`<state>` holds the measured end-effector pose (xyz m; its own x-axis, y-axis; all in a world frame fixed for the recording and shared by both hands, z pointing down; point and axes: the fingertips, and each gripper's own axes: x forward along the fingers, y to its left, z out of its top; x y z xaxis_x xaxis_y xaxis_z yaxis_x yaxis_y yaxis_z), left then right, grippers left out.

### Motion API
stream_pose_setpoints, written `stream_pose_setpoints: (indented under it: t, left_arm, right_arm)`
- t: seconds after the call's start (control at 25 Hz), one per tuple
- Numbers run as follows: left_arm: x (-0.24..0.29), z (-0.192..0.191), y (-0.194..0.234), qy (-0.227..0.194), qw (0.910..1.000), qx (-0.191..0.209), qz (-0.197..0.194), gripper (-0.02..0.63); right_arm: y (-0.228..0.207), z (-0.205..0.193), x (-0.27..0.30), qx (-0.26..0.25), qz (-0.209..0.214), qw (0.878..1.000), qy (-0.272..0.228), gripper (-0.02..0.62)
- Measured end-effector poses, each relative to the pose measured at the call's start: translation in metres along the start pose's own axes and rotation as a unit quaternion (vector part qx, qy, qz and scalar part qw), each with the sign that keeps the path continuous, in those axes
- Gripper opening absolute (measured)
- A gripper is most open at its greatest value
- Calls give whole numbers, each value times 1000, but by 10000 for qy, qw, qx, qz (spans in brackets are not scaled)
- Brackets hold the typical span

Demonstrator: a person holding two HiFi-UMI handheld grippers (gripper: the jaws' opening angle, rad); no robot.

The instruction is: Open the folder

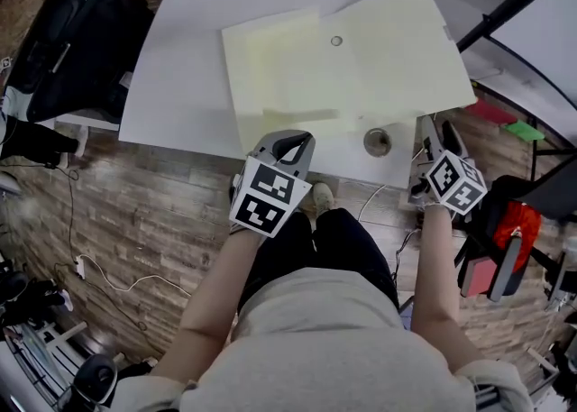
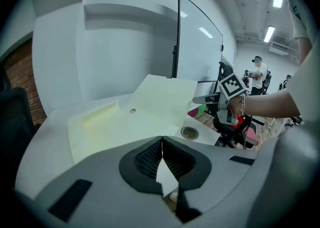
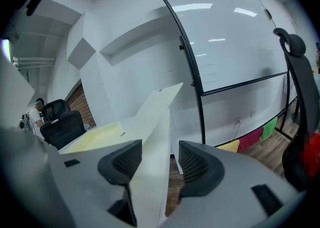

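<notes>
Forearms [image 1: 213, 297] reach toward table [image 1: 176, 86], left gripper [image 2: 161, 142] jaws closed, right gripper [image 3: 160, 158] jaws apart.

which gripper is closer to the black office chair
Left. The left gripper is at the near edge of the table, on the side of the black office chair; the right gripper is by the table's opposite corner.

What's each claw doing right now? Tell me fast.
Left claw: closed, empty.
Right claw: open, holding nothing.
</notes>
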<state>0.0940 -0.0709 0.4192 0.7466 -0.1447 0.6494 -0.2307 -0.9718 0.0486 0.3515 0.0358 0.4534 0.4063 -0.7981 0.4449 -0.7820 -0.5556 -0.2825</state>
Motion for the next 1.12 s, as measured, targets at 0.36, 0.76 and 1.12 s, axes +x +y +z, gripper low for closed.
stream_pose_setpoints:
  t: [0.36, 0.76, 1.12]
  left_arm:
    - [-33, -3, 14, -322, 9991, -165, 212, 18]
    - [-86, 26, 22, -1645, 9849, -377, 387, 18]
    - [-113, 38, 12, -2132, 9758, -452, 161, 18]
  right_arm:
    - [60, 0, -30, 5, 579, 9983, -88, 221]
    - [166, 38, -85, -340, 1686, 9827, -680, 219]
    - [244, 35, -122, -1208, 2603, 9554, -698, 194]
